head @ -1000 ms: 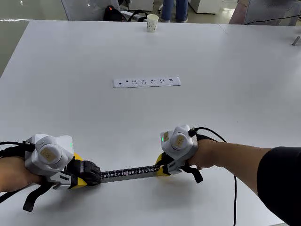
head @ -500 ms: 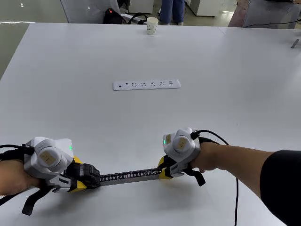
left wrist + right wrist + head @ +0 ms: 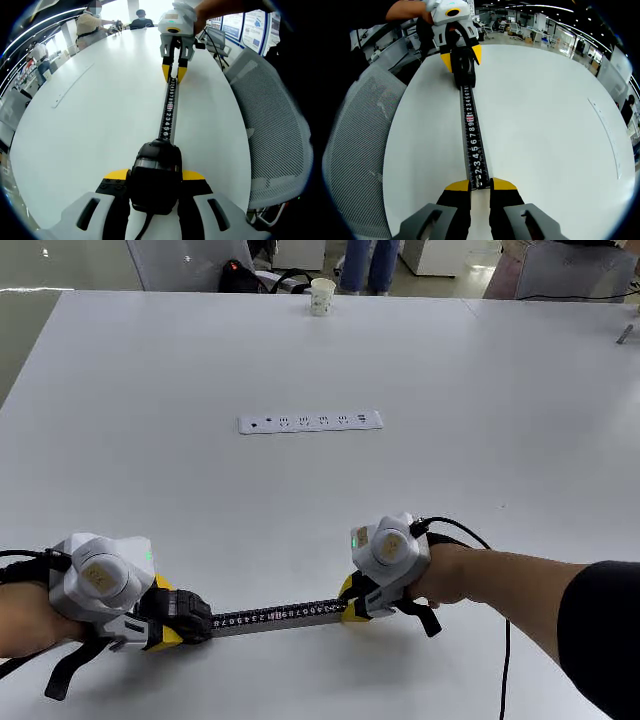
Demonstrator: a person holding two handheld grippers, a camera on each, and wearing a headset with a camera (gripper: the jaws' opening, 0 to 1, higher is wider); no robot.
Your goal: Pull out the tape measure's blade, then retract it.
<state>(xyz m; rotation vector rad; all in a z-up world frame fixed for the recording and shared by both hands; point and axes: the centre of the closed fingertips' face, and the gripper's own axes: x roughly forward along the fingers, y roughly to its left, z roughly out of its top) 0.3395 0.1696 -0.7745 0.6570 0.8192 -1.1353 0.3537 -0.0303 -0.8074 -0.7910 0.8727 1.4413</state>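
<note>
Step in hand, by my reading: the pull-out half, at or near its end; nothing here says whether the return has begun.

Left gripper (image 3: 168, 620) is closed on the black tape measure case (image 3: 156, 172), yellow tips pressing either flank; the case sits low over the white bench (image 3: 300, 360), at the near edge on the person's left; whether it touches the bench I cannot tell.

Right gripper (image 3: 480, 185) is pinched nearly closed on the tip of the blade (image 3: 471, 130); the blade runs straight and flat from the case mouth to those tips, printed side up, just above or on the bench.

The two grippers face each other along the blade, with a short run of it drawn out between them.

Well apart, farther up the bench: a power strip (image 3: 310, 422) and a paper cup (image 3: 322, 288); neither is in the way.

Next move, as I judge it: if the draw is enough, walk the right gripper back toward the case along the blade's own line, keeping its pinch until the tip meets the mouth; let go early and the blade may whip; the left gripper should hold the case steady and level.
</note>
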